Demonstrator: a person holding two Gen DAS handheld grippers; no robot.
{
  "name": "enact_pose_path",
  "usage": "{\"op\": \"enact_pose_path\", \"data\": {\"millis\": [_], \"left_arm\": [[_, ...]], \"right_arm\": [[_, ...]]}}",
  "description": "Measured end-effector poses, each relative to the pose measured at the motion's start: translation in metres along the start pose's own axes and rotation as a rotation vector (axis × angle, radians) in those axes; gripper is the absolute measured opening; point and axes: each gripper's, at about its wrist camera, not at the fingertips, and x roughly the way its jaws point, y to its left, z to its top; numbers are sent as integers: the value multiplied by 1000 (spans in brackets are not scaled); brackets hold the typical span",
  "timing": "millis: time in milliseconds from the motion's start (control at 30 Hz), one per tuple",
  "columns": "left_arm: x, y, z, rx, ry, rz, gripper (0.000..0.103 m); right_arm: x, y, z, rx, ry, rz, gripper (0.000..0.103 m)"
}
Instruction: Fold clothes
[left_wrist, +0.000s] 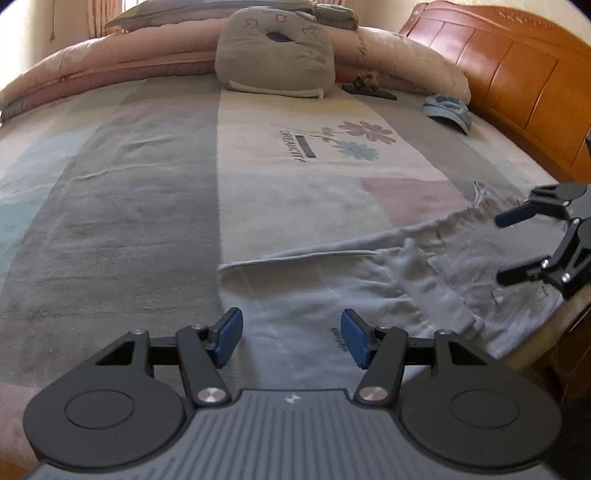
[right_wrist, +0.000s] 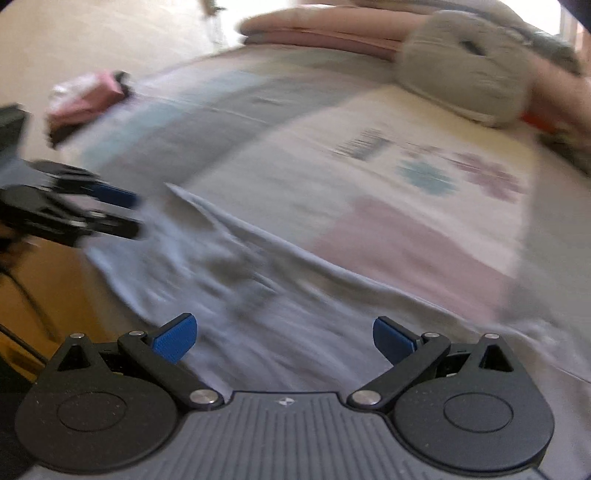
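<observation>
A light grey-blue garment (left_wrist: 314, 280) lies crumpled on the patchwork bedspread (left_wrist: 147, 203) near the bed's front edge. In the left wrist view my left gripper (left_wrist: 291, 338) hovers over the garment's left part, open, with nothing pinched between its blue pads. My right gripper (left_wrist: 504, 247) shows at the right edge over the garment's rumpled end, jaws apart. The right wrist view is motion-blurred. It shows the right gripper (right_wrist: 284, 339) open above the garment (right_wrist: 258, 295), and the left gripper (right_wrist: 135, 214) at the far left, also apart.
A grey cushion (left_wrist: 273, 55) and a pink quilt (left_wrist: 110, 55) lie at the far end. A blue cap (left_wrist: 448, 110) and a small dark object (left_wrist: 369, 90) sit near the wooden headboard (left_wrist: 498, 74). Something pink (right_wrist: 85, 98) rests on the bed's left side.
</observation>
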Motion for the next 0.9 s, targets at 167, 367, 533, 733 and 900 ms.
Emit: {"op": "enact_pose_path", "data": {"millis": [167,367,533,733,900], "left_arm": [[11,-34,18,10,-43,-46,61],[45,-76,30,10,-48,-132,63],[56,-92,32,7,-29,-109,63],[53,-103,30,53,10,-149,67],[54,-112,36,123,27,-173,67]], "right_arm": [[-19,-33,-33,48,32,-115,103],[-36,-55,-59,110,22,-109,103],[-39,-65,-76,134,17,-93,103],[-37,-70,-93,135,-2,-71,103],[-34,-67,-96,104,-21,-86,103]]}}
